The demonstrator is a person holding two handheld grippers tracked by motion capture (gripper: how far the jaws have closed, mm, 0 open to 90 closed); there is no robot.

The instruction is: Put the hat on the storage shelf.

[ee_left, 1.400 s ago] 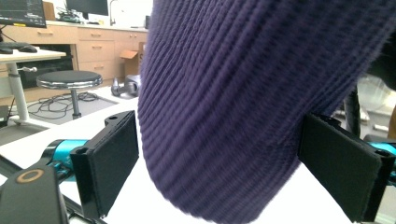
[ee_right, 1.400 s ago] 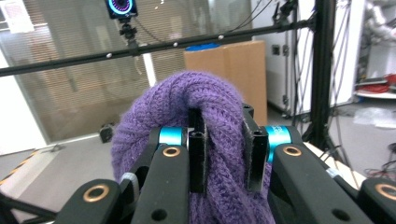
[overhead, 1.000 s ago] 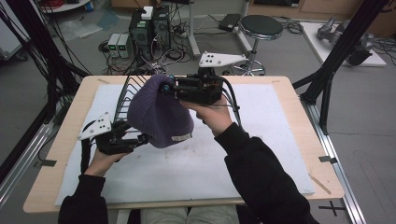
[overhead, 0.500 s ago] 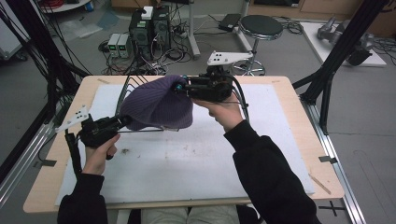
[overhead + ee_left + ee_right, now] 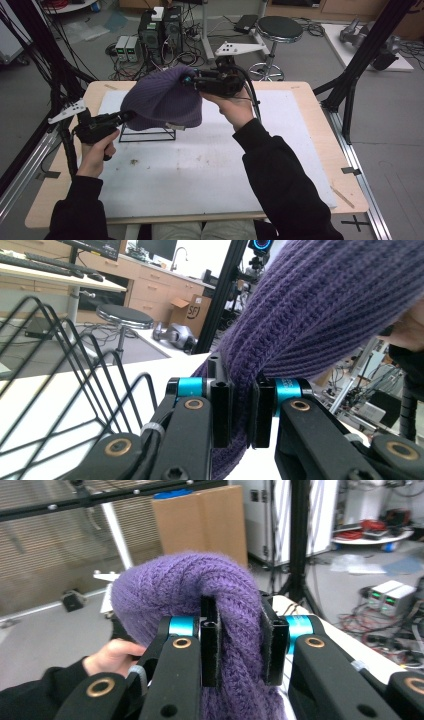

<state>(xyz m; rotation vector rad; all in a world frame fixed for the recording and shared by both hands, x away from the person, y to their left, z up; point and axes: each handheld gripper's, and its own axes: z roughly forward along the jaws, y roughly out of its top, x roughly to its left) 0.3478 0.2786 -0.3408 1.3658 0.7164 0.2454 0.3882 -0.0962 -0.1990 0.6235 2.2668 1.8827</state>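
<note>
A purple knit beanie [image 5: 162,100] hangs stretched between my two grippers above the white mat. My left gripper [image 5: 128,116] is shut on its lower left edge; in the left gripper view the jaws pinch a fold of the knit [image 5: 241,390]. My right gripper [image 5: 188,80] is shut on the upper right part of the beanie, and in the right gripper view its pads squeeze a thick fold [image 5: 240,630]. A black wire rack [image 5: 147,135] stands on the mat just below the beanie, its bars [image 5: 75,380] to the left of my left gripper.
The white mat [image 5: 210,165] covers most of the wooden table [image 5: 325,125], with a few crumbs [image 5: 134,161] near the left hand. Beyond the far edge are a stool [image 5: 280,27], floor electronics [image 5: 160,30] and cables. Black frame posts [image 5: 360,65] rise at the right.
The left gripper closed on the beanie's edge and pulled it out to the left. Both hands rose slightly, lifting the beanie above the wire rack.
</note>
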